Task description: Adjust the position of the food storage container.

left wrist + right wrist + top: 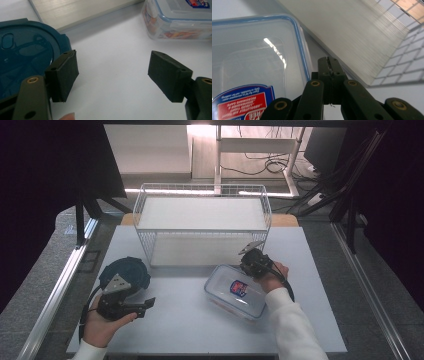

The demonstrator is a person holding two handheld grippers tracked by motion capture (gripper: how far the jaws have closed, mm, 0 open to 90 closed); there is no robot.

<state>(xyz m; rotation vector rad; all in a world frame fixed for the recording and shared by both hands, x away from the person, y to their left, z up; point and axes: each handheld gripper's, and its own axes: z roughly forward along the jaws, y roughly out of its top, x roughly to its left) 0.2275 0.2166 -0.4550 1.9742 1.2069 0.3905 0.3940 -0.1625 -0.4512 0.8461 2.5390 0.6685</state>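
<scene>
My right claw (329,65) is clamped tight w/ nothing between the pads, tips right at the far edge of the clear box (235,290), beside the wire basket (202,222). Risk as I see it: closed tips just skid on the slick lid and shove the box sideways. Left claw (112,75) gapes wide, empty; blue lid (22,55) sits just to its left. I could bump it.

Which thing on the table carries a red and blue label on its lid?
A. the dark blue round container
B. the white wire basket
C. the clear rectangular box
C: the clear rectangular box has the label on its lid, seen in the high view beside the right gripper.
</scene>
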